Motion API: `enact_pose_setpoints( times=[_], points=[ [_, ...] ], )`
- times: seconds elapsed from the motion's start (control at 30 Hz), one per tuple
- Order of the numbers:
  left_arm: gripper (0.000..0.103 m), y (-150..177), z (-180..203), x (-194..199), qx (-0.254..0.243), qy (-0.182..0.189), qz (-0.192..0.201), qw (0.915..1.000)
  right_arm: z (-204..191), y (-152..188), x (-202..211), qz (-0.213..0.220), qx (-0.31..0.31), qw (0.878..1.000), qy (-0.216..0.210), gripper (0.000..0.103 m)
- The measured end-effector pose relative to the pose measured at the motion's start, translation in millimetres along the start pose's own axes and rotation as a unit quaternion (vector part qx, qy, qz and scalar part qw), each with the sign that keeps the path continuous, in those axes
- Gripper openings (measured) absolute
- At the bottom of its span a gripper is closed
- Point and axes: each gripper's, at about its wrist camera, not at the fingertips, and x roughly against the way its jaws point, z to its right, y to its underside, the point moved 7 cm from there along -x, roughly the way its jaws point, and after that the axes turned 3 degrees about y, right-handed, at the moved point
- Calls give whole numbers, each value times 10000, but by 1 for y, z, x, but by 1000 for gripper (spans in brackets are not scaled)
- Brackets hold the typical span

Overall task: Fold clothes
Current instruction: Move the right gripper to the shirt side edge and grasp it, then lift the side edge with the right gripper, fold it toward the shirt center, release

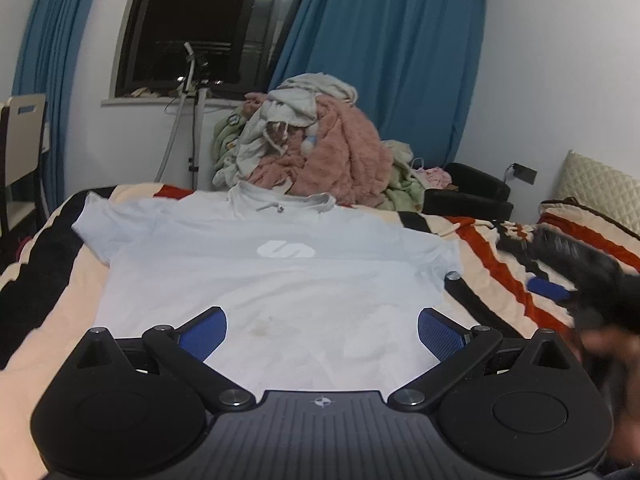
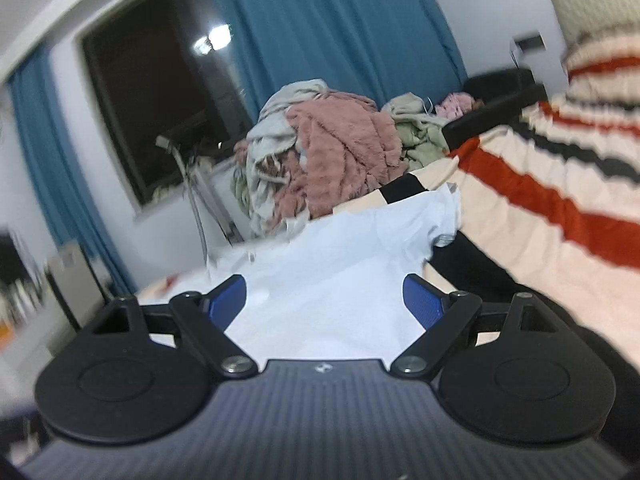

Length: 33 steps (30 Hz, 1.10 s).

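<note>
Left tool [image 1: 322, 330]: black ribbed housing nearest the lens, two round pivot discs, blue textured pads [image 1: 204, 330] spread wide apart, nothing between them. It hovers over the lower hem area of a pale blue T-shirt [image 1: 280, 276].

T-shirt lies flat, front up, on the bed, collar [image 1: 280, 200] at the far end, both short sleeves spread out sideways. White rounded logo [image 1: 286, 250] mid-chest. Faint yellowish stain low on the front, just beyond the pads. Fabric thin and smooth, a few soft creases near the hem.

Right tool [image 2: 324, 300]: same build, blue pads parted wide, empty, held above the shirt's right side; this view is tilted and motion-blurred. In the left wrist view the right tool appears as a dark blur at the right edge.

Bed cover [image 1: 500, 276]: fleecy, cream with red and black stripes. Bare cover shows on both sides of the shirt, wider on the right.

Beyond the collar, a tall heap of clothes [image 1: 320, 148]: pink fluffy garment, grey-white hoodie, pale green pieces; its base sits close to the collar. Blue curtains [image 1: 384, 48] and a dark window [image 1: 208, 24] behind.
</note>
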Motion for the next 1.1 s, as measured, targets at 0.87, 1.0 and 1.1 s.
enact_pose_setpoints(
  times=[0.87,1.0,1.1],
  points=[
    [103,22,-58,-139,711,-539,-794,9928,151,-15,-350,29,-1762,9842,-162,67],
    [103,20,-70,-149,888,-572,-851,9908,149,-40,-376,-137,-1163,9918,506,19],
    [103,13,-78,-143,997,-609,-817,9898,132,-59,-369,-97,-666,9944,815,7]
  ],
)
